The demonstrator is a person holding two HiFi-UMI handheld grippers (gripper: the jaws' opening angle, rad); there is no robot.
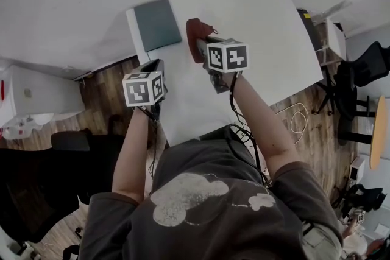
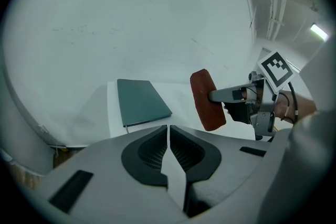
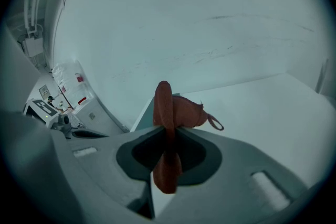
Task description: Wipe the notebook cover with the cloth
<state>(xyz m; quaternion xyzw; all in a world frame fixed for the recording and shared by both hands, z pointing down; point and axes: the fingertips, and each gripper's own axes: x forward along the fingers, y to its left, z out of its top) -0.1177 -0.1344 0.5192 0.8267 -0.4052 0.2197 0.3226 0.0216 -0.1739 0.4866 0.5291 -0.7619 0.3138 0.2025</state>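
Right gripper (image 3: 167,139) pinching cloth (image 3: 181,112), holding it just right of notebook (image 1: 156,24) | left gripper (image 2: 169,136) pressed together, empty, hovering near notebook's front edge | risk: notebook lying unpinned, likely sliding toward table (image 1: 262,27) edge behind it under wiping; cloth slipping from pinch.

- The left gripper (image 2: 168,136) is holding its two dark ribbed jaws pressed together, with nothing lying between them.
- A dark teal hardcover notebook (image 2: 142,101) is lying flat and closed on the white table (image 2: 113,113), near its far left corner.
- The right gripper (image 2: 214,96) is reaching in from the right and clamping a rust-red cloth (image 2: 207,99), which is standing on edge to the right of the notebook, apart from it.
- The black-and-white marker cube (image 2: 275,68) is riding on top of that gripper.
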